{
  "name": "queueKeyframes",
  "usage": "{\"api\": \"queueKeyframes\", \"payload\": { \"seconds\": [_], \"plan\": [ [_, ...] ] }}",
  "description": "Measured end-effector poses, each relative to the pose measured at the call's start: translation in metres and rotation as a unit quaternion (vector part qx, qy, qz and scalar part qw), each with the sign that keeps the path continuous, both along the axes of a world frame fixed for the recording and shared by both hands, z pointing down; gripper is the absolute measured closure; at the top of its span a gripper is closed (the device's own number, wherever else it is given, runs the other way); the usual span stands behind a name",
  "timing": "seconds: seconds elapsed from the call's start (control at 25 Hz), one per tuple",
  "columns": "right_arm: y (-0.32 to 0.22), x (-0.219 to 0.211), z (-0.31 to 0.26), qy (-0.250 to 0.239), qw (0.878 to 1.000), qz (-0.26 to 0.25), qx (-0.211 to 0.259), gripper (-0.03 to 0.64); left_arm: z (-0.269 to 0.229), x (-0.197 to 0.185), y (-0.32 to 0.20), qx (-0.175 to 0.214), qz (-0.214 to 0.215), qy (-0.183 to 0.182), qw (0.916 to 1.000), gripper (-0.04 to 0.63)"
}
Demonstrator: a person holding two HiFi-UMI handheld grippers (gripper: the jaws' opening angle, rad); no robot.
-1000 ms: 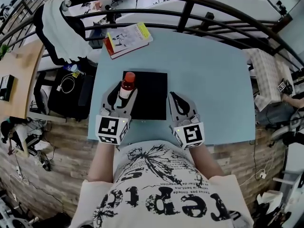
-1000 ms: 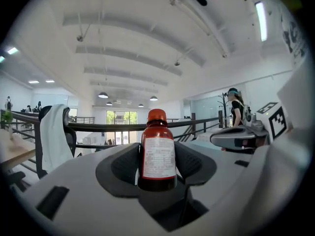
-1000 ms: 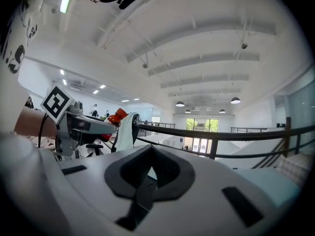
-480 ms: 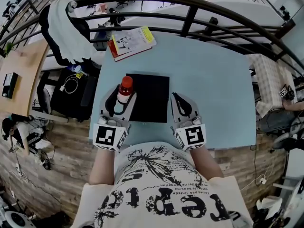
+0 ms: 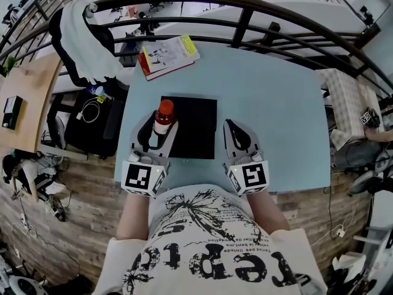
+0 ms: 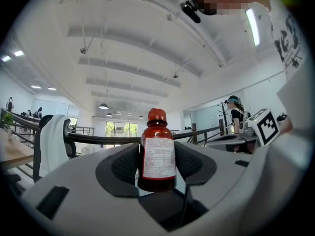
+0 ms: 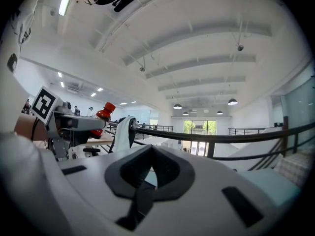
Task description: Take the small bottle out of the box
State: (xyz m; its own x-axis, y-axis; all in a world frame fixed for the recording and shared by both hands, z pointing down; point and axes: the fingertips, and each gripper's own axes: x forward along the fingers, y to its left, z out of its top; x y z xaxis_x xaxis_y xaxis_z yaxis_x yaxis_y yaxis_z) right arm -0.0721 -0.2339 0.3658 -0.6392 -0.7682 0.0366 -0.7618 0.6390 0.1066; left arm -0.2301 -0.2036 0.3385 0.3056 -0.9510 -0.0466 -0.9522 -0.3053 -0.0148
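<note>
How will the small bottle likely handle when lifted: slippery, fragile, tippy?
The small bottle looks rigid, glass or hard plastic, so probably stiff, maybe breakable. Its smooth label could slip in the left hand-held gripper. Tall and narrow, it may tip once set down.

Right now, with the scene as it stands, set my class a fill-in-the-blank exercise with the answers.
The left gripper is shut on the small bottle, whose cap is ____.
The right gripper has its jaws ____, with nothing between them.
The black box lies on a light ____ table.
Answers: red; shut; blue.
</note>
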Motion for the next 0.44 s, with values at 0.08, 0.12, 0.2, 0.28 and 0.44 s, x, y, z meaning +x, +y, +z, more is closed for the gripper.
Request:
{"api": "queueKeyframes", "payload": {
  "seconds": [0.08,0.12,0.2,0.28,0.44],
  "plan": [
    [-0.0014,-0.0003,-0.0015,0.004,1.0,0.003,0.004,0.609,-0.0005,-0.0008,-0.0016,0.001,0.002,0.0,1.0,0.365],
    [-0.0023,-0.0009,-0.0014,0.006,1.0,0.004,0.005,0.609,-0.0006,-0.0012,-0.003,0.002,0.003,0.0,1.0,0.365],
    [-0.004,-0.0027,-0.0007,0.008,1.0,0.003,0.006,0.609,-0.0016,-0.0018,-0.0055,0.003,0.004,0.002,1.0,0.365],
    [-0.0041,-0.005,0.0004,0.01,1.0,0.002,0.005,0.609,-0.0026,-0.0029,-0.0064,0.004,0.005,0.004,1.0,0.365],
    [-0.0016,-0.0089,0.0026,0.013,1.0,0.001,0.005,0.609,-0.0014,-0.005,-0.0055,0.006,0.008,0.002,0.9999,0.365]
  ]
}}
